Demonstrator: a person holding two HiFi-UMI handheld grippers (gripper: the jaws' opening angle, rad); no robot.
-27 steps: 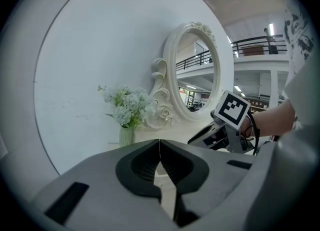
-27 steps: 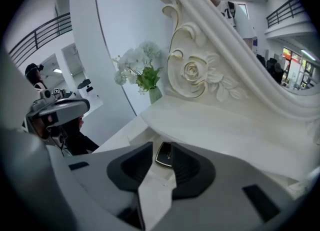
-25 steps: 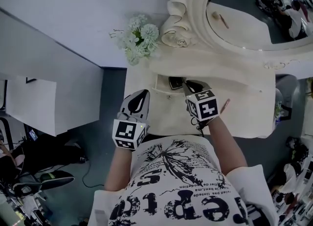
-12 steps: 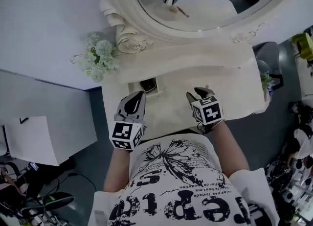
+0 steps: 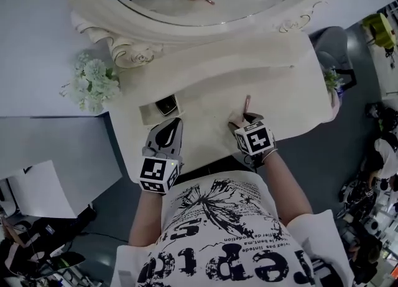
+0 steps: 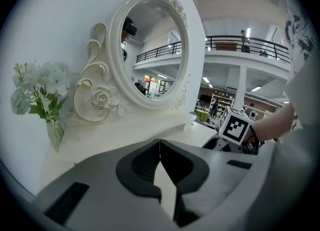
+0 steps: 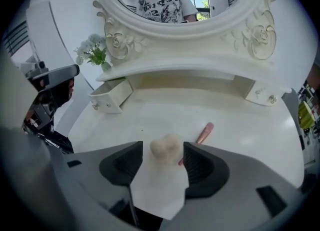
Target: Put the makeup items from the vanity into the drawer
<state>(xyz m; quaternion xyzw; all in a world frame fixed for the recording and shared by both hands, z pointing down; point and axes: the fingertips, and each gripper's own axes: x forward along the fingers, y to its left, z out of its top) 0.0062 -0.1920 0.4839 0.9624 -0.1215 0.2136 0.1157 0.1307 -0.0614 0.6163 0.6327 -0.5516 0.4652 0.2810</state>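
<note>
**Right jaws open around the brush head, left jaws closed and empty**

Your right gripper [image 7: 163, 148] points steeply down at the vanity top [image 7: 165, 110], and its jaws have just been opening. They now stand well apart. The pale, fluffy head of the makeup brush [image 7: 204, 132] sits between them on the surface, and neither pad presses on it, so you hold nothing yet. The brush's pink handle runs out from the jaws toward the far right and lies flat on the top. In the head view, that gripper [image 5: 241, 120] is near the front edge of the vanity at about the middle. The brush [image 5: 247, 102] reaches away from its tips toward the mirror [image 5: 186, 28].

Your left gripper [image 6: 160, 147] has its jaws closed together with nothing between them. In the head view it [image 5: 169, 127] hangs over the near left part of the top, well apart from your right gripper.

Just beyond the left gripper's tips, at the far left of the top, the small drawer [image 5: 151, 113] stands pulled open. A dark thing [image 5: 166, 104] lies inside it, but I cannot tell what it is. From the right gripper view this drawer [image 7: 111, 95] is to the left of the brush, well apart from it.

A bunch of pale flowers [image 5: 93, 81] stands at the far left, beside the mirror's carved frame.
</note>
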